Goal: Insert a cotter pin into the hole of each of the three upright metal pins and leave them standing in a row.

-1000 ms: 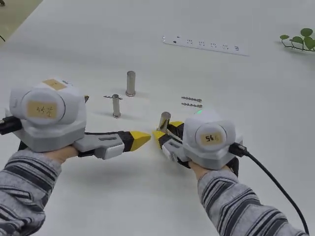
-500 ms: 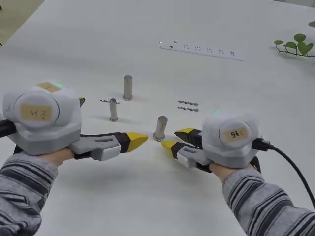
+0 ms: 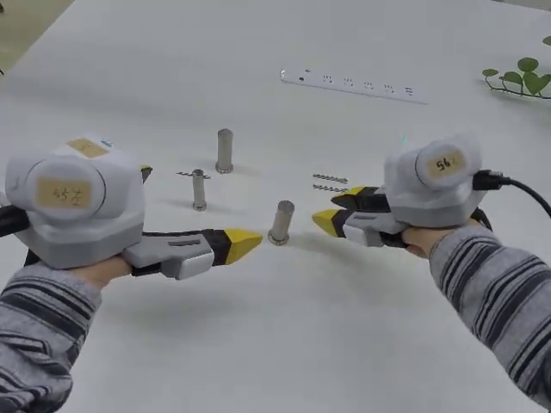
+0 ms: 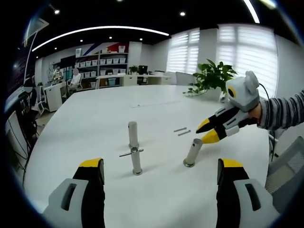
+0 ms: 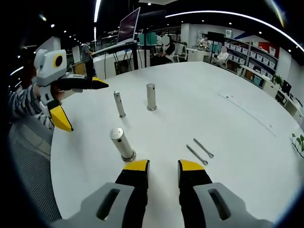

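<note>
Jaws are held wide apart on the left gripper (image 4: pixel 160 164) and slightly apart on the right gripper (image 5: pixel 164 166). Two cotter pins (image 3: pixel 331 182) are laid nearby.

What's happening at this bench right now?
A person holds a gripper in each hand over the white table. Three metal pins stand on it. The left pin has a cotter pin through it; the rear pin and near pin show none. The right gripper, open and empty, is beside two loose cotter pins. The left gripper is wide open.
</note>
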